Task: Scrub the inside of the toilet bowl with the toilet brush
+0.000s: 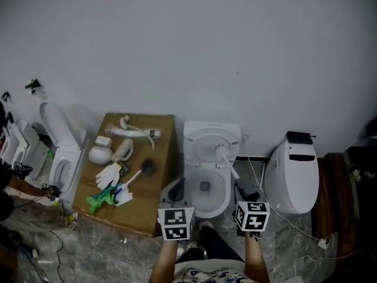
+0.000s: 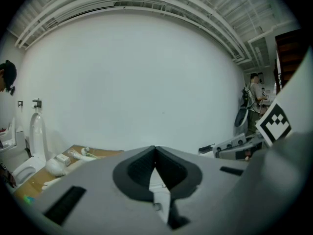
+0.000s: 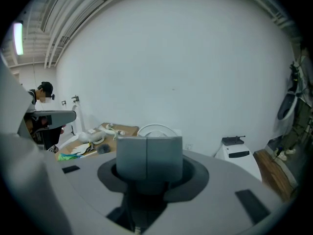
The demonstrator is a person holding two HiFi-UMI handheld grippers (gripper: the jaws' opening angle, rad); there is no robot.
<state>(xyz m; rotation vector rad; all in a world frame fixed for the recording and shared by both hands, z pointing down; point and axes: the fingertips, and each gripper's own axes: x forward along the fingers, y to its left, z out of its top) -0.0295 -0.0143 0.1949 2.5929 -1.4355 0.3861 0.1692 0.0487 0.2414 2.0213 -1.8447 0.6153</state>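
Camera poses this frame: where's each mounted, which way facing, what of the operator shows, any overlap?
Head view: on the person's head, looking steeply down at the open toilet and wooden board; marker cubes and forearms show.
Left gripper view: on the left gripper, facing the white wall; its shut jaws show.
Right gripper view: on the right gripper, facing that wall and toilet; shut jaws show.
Shared: all three catch the board.

Toilet (image 3: pixel 157 129) mostly hidden behind the closed jaws of your right gripper (image 3: pixel 147 153), person (image 3: pixel 43 88) far to its left, face blurred
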